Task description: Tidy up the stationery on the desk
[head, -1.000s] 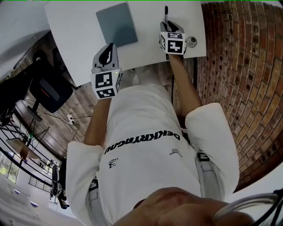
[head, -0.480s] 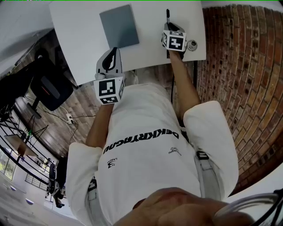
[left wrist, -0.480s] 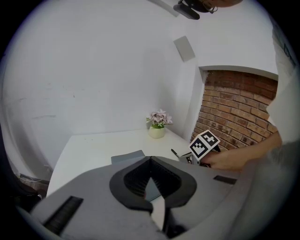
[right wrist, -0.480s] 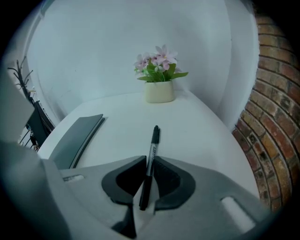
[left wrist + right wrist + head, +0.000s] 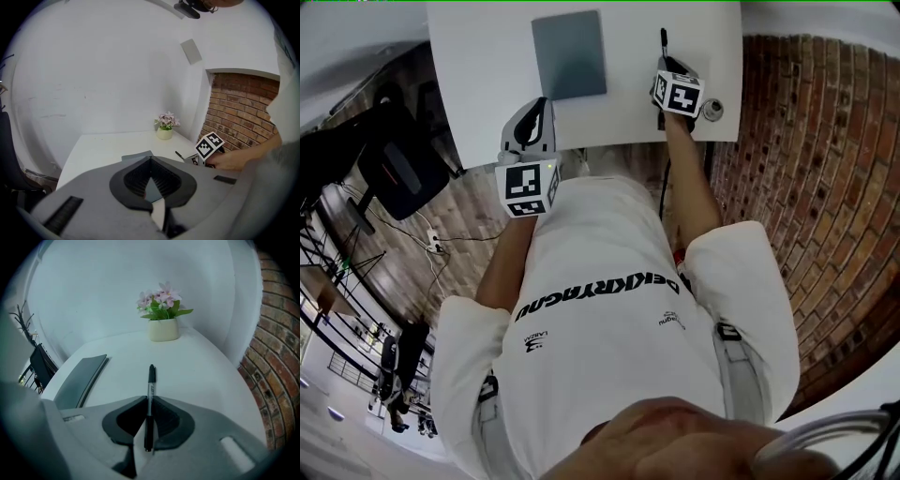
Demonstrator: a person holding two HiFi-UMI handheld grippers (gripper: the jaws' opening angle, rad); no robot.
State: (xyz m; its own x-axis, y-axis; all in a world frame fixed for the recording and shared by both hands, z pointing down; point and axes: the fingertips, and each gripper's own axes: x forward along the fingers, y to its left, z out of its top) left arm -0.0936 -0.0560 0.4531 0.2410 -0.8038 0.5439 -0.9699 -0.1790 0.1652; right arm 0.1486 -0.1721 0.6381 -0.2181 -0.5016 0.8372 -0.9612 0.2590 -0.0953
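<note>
Right gripper [image 5: 149, 404] — jaws just closed further, now clamping black pen [image 5: 150, 380], right of grey notebook [image 5: 570, 54] on white worktop [image 5: 487, 75]. Left gripper [image 5: 151, 161] — jaws together, empty, nearside of notebook.

I count one white desk [image 5: 487, 75]. On it lie one grey notebook [image 5: 570, 54] and one black pen [image 5: 151, 378], and one small pot of pink flowers [image 5: 163, 329] stands at the far end. One small round grey thing [image 5: 711, 110] sits at the desk's near right corner; what it is I cannot tell. There are two grippers, the left gripper [image 5: 151, 160] and the right gripper [image 5: 148, 399], and each carries one marker cube, so two cubes: one [image 5: 526, 187] on the left, one [image 5: 679, 94] on the right. One person in a white shirt [image 5: 609, 309] holds them. One black chair [image 5: 403, 159] stands off to the side.
</note>
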